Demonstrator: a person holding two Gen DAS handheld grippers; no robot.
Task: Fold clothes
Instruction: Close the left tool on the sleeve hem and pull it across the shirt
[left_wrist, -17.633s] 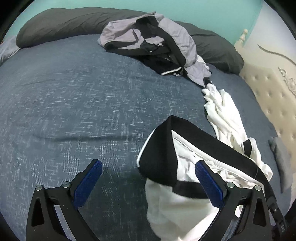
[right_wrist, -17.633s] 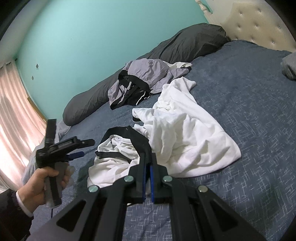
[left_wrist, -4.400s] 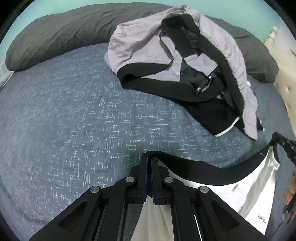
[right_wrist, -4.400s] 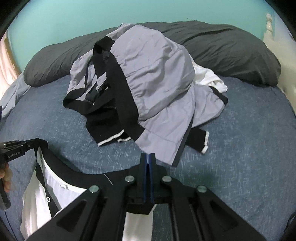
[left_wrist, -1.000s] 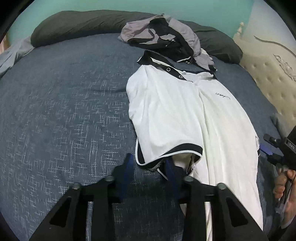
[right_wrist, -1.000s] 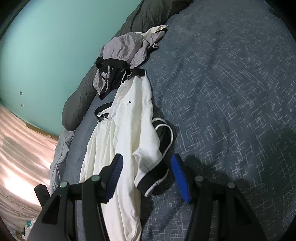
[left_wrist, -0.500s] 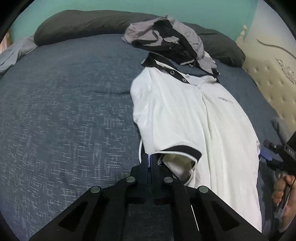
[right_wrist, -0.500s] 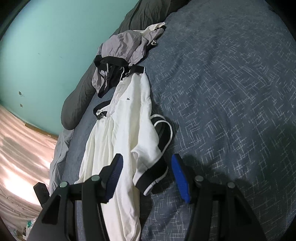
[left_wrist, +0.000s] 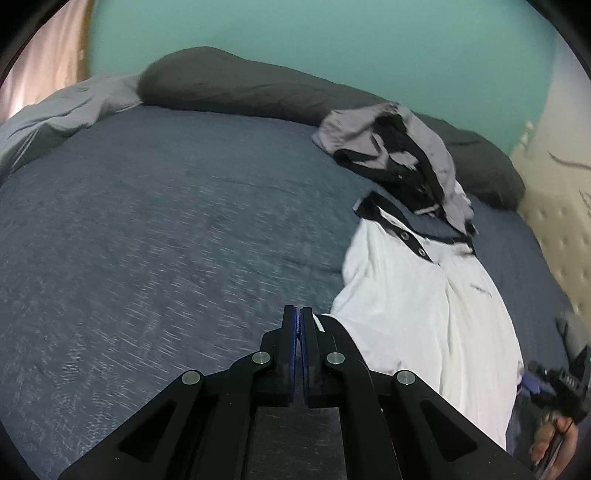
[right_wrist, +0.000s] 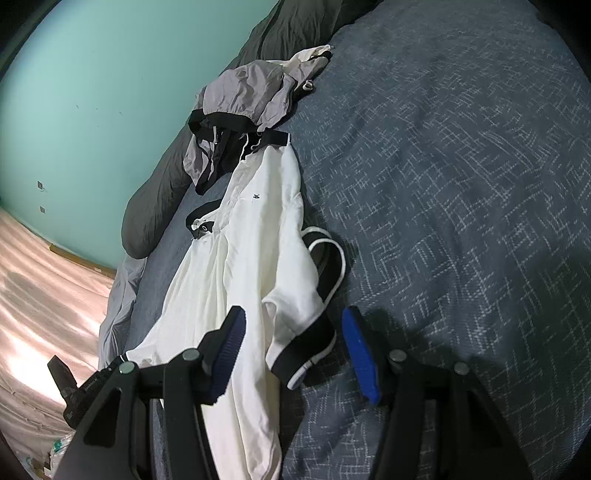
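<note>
Left gripper (left_wrist: 298, 314): nearest item in the left wrist view. Blue pads pressed together, clamped on the black-trimmed sleeve edge (left_wrist: 325, 323) of the white polo shirt (left_wrist: 417, 310), which emerges just right of the fingertips.

Right gripper (right_wrist: 295, 343): nearest item in the right wrist view. Blue pads (right_wrist: 360, 354) well apart, holding nothing. The shirt's other sleeve cuff (right_wrist: 306, 354), black with a white edge, lies on the bed between the two fingers; contact with either pad cannot be told.

White polo shirt: laid lengthwise on the bed, front up, black collar (left_wrist: 384, 218) at the far end, black placket with two snaps (left_wrist: 413, 243), a small dark chest mark (right_wrist: 255, 195). The right sleeve is folded over, so a loop of its black trim (right_wrist: 328, 266) shows beside the body.

Bedspread (left_wrist: 147, 240): dark blue with a fine white crosshatch weave, under everything.

Grey and black jacket (left_wrist: 399, 147): crumpled heap just beyond the shirt collar, touching it, partly resting on the pillow.

Long dark grey pillow (left_wrist: 236, 88): along the far edge of the bed, against the teal wall (left_wrist: 332, 44).

Light grey cloth (left_wrist: 62, 110): at the far left corner of the bed.

Cream tufted headboard (left_wrist: 561, 206): right edge of the left wrist view.

Pink curtain (right_wrist: 33, 280): left side of the right wrist view.
</note>
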